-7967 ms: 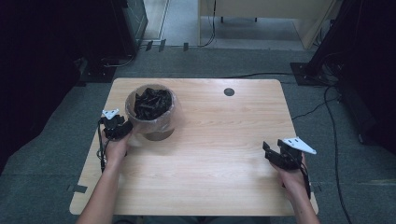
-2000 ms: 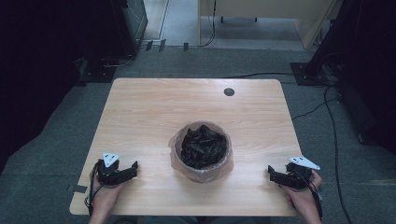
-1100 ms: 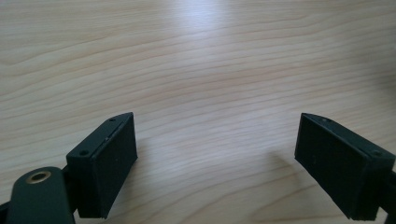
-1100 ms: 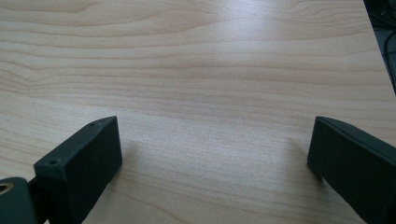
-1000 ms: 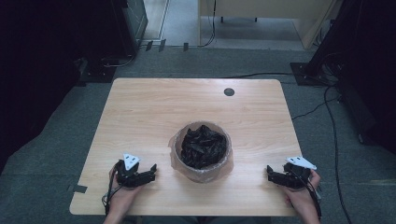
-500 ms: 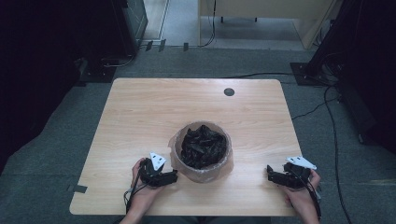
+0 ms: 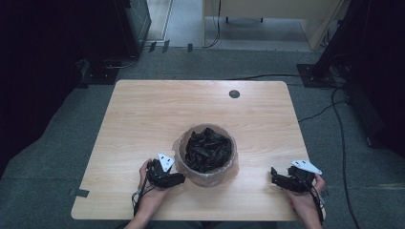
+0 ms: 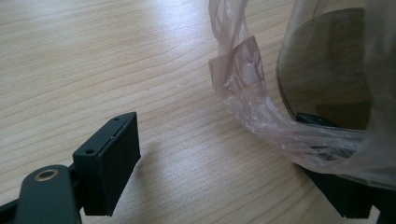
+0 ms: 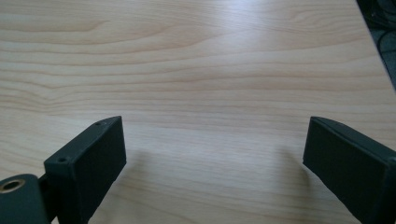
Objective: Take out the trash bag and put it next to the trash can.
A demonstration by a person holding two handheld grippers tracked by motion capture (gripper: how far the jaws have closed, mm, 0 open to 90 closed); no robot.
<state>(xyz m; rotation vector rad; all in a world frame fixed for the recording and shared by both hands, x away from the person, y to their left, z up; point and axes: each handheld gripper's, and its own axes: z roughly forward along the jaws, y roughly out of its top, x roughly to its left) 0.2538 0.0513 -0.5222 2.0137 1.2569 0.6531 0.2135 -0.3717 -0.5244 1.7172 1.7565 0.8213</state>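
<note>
A clear round container (image 7: 206,153) lined with a thin plastic bag and full of black pieces stands at the front middle of the wooden table (image 7: 143,119). My left gripper (image 7: 179,180) lies on the table against its lower left side, open. In the left gripper view the bag's crumpled skirt (image 8: 252,107) hangs between the jaws and drapes over the right one, while the container wall (image 8: 327,70) looms at the right. My right gripper (image 7: 274,174) rests open at the front right, apart from the container. Bare wood lies between its fingers (image 9: 88,158).
A black round grommet (image 7: 234,94) sits in the tabletop near the back edge. A dark scrap of tape (image 7: 81,193) marks the front left corner. Cables (image 7: 267,76) run over the grey floor behind and to the right of the table.
The left gripper has slid right along the front of the table until it reached the container's side. The container, once at the back left, stands at the front middle. The right gripper has stayed put.
</note>
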